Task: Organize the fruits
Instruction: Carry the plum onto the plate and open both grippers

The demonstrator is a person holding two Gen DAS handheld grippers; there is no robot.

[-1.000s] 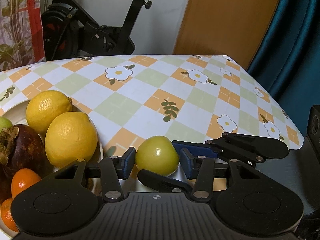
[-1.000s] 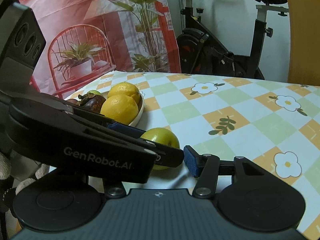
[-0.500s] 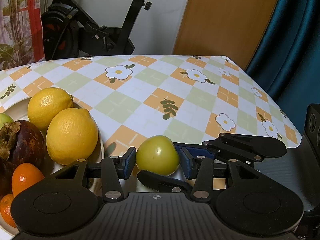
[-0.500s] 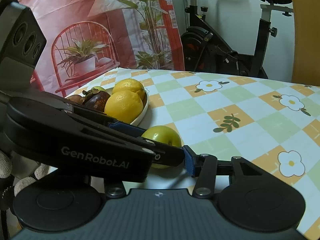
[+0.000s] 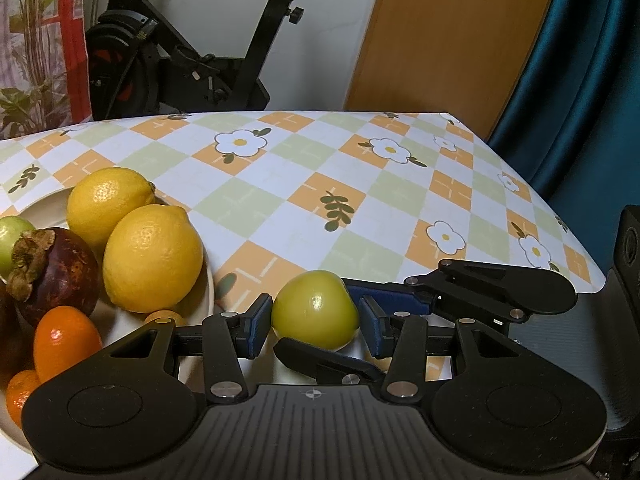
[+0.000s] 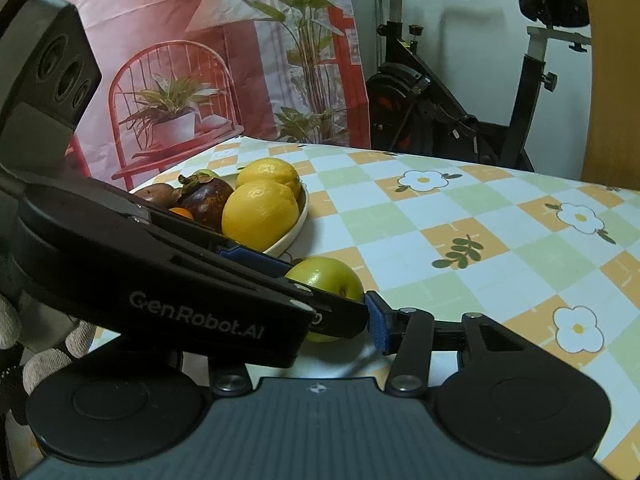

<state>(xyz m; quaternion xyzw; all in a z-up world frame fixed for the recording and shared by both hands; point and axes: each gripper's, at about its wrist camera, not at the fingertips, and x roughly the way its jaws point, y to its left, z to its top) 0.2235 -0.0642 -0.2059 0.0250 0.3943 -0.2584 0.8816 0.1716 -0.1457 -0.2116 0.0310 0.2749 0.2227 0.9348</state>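
Note:
A yellow-green round fruit (image 5: 316, 308) sits low by the tablecloth, just right of the white plate (image 5: 209, 292). My left gripper (image 5: 314, 322) is shut on the fruit, a blue pad on each side. The right gripper's fingers (image 5: 400, 304) reach in from the right, one behind the fruit and one in front. In the right wrist view, my right gripper (image 6: 320, 320) is shut on the same fruit (image 6: 328, 276). Its right pad touches the skin. Its left finger is hidden behind the left gripper's black body (image 6: 180, 280).
The plate (image 6: 298, 222) holds two lemons (image 5: 152, 256), a dark mangosteen (image 5: 56, 268), small orange fruits (image 5: 66, 340) and a green fruit (image 5: 12, 236). The flowered tablecloth (image 5: 400, 200) ends at the right and far edges. An exercise bike (image 5: 180, 68) stands behind the table. A gloved hand (image 6: 44, 360) holds the left gripper.
The right gripper's blue pad has closed in against the green fruit. The left gripper and the fruit have stayed in place.

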